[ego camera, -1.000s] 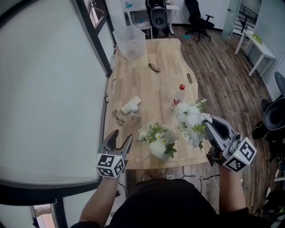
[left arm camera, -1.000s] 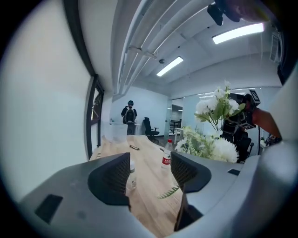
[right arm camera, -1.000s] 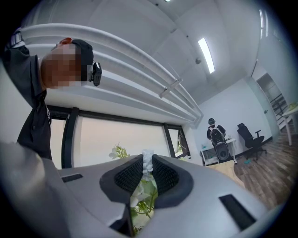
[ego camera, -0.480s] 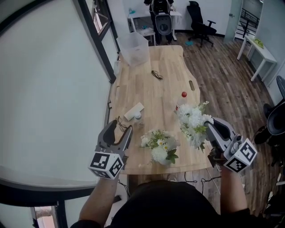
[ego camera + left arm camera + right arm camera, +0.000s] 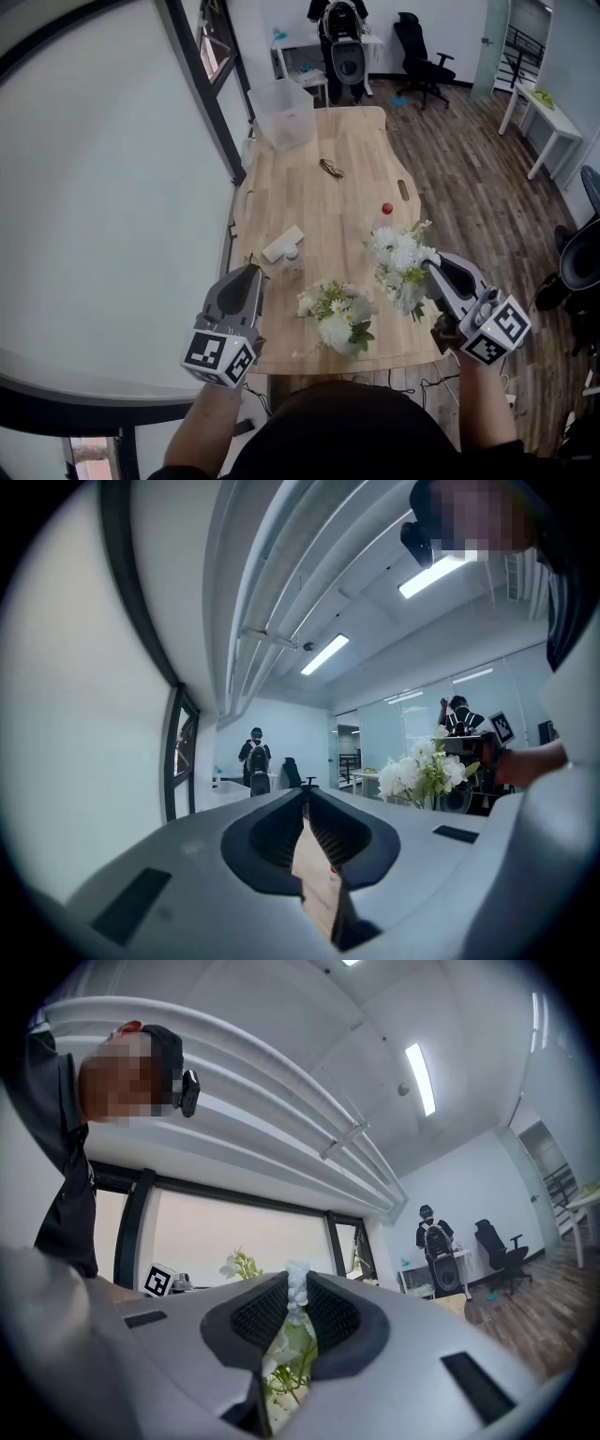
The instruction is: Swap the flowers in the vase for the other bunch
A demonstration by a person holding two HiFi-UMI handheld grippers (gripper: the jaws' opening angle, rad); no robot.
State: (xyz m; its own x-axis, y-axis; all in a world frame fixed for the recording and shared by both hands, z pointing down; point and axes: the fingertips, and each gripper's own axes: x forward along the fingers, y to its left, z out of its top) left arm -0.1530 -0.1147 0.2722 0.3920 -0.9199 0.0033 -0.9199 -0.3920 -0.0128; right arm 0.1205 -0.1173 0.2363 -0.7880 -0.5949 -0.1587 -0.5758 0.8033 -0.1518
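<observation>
Pale wood makes the long counter (image 5: 328, 202), and near its front edge a bunch of white and green flowers (image 5: 335, 314) stands upright, its vase too hidden under the blooms to make out. The right tongs (image 5: 433, 265) are held beside the counter's right edge and are clamped on the stems of a second bunch (image 5: 398, 262), whose white heads hang over the wood just right of the standing bunch and apart from it. In the right gripper view those stems and a white sprig sit pinched between the ribbed pads of the right tongs (image 5: 293, 1288). The left tongs (image 5: 251, 272) hover over the counter's left front corner, well apart from both bunches. Their jaws have just been closing and now stand nearly together, holding nothing, with only a narrow slit of wood showing between them in the left gripper view (image 5: 307, 803). Farther up the counter lie a small white box (image 5: 282, 244), a red-capped bottle (image 5: 384, 213), a pair of glasses (image 5: 330, 169) and a clear plastic bin (image 5: 281, 112).
</observation>
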